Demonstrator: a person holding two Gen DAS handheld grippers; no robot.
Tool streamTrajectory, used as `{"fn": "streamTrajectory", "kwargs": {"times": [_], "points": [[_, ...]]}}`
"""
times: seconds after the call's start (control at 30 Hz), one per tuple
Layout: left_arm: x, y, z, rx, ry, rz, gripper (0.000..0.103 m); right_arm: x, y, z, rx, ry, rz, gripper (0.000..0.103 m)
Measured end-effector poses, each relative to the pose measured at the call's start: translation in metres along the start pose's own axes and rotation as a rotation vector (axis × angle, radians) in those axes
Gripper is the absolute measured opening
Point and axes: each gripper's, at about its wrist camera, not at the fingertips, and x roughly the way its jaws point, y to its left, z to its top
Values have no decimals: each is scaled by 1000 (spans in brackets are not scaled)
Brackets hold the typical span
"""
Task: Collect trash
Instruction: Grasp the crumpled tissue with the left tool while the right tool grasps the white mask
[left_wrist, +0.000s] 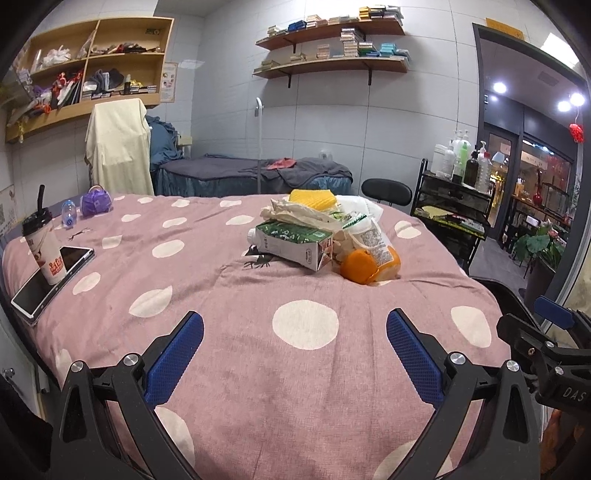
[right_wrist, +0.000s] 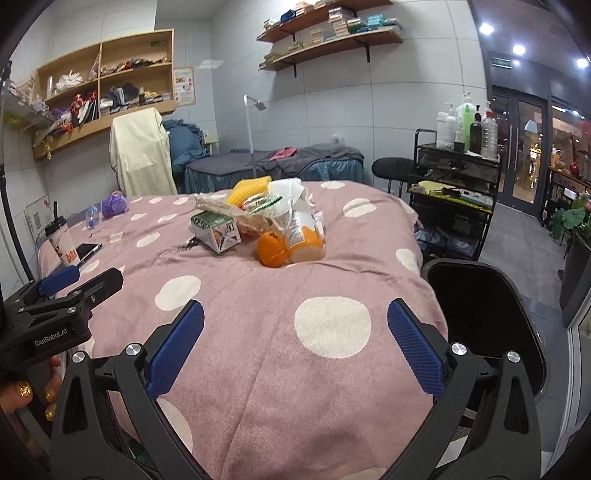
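A trash pile lies mid-bed on the pink dotted cover (left_wrist: 258, 295): a green-white carton (left_wrist: 291, 245), an orange peel (left_wrist: 360, 266), an orange-bottomed bottle (left_wrist: 380, 249), a yellow foam net (left_wrist: 312, 199) and white wrappers (left_wrist: 295, 216). The pile shows in the right wrist view too, with the carton (right_wrist: 216, 230) and peel (right_wrist: 273, 249). My left gripper (left_wrist: 295, 328) is open and empty, short of the pile. My right gripper (right_wrist: 295, 321) is open and empty, also short of it. A black bin (right_wrist: 484, 317) stands at the bed's right side.
A drink cup (left_wrist: 44, 247) stands on a phone (left_wrist: 51, 280) at the bed's left edge, beside a small bottle (left_wrist: 68, 214) and a purple object (left_wrist: 96, 203). A black cart (left_wrist: 450, 210) with bottles and a stool (left_wrist: 386, 192) stand to the right.
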Motion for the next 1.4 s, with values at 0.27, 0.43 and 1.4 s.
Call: {"fn": "streamTrajectory", "kwargs": {"times": [0.27,0.43,1.4], "points": [[29,15,12,45,95,-39,97,44,8,16,-66,126,93,98],[50,27,28,23,135,-99,97,70,8,33,-72,178,136,98],[229,46,140,-188,451,-275,71,159,4,104,-143,194,124,98]]}}
